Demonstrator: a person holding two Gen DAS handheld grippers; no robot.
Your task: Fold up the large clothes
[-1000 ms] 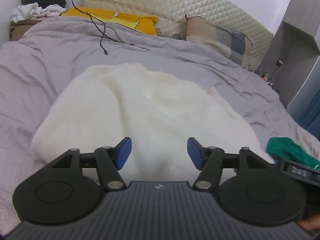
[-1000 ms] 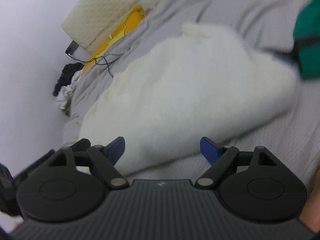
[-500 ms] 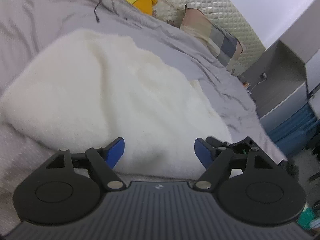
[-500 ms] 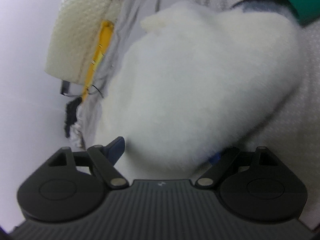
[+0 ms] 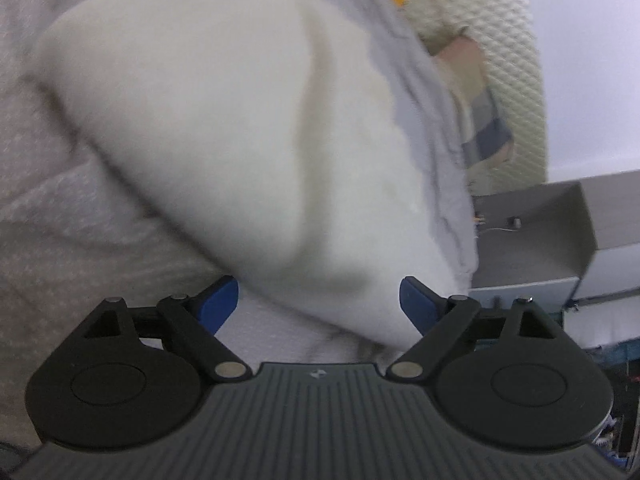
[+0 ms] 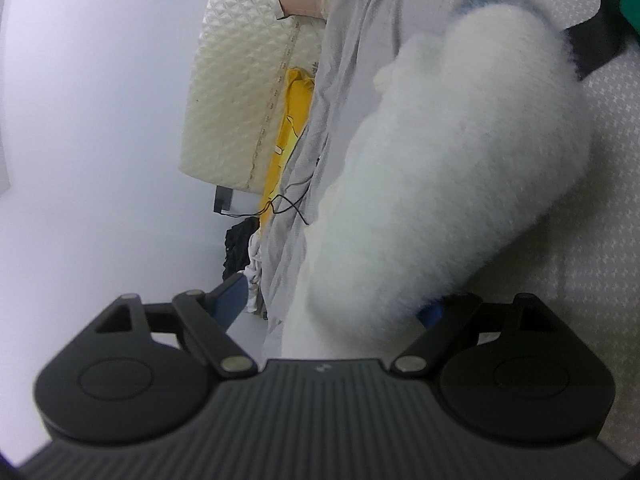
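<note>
Right now the white fleece garment is lying in a thick, rounded heap on the grey bed sheet, stretching from the near edge of the bed up toward the headboard end. The left gripper is tilting down at the heap's near end with its jaws opening wide; the fleece is bulging into the gap between the blue pads, but neither pad is pressing on it. The right gripper is coming at the same garment from the bed's side edge, jaws standing wide apart. Its left pad is hanging clear over the edge of the bed, while the other one is mostly buried under the pile, so whether it is touching the fabric is hard to say; nothing appears to be clamped.

Beyond the garment, a grey duvet is bunching along the far side of the bed, with a yellow pillow and a quilted cream headboard behind it. A thin black cable is trailing across the duvet. A patchwork pillow is resting against the headboard.
</note>
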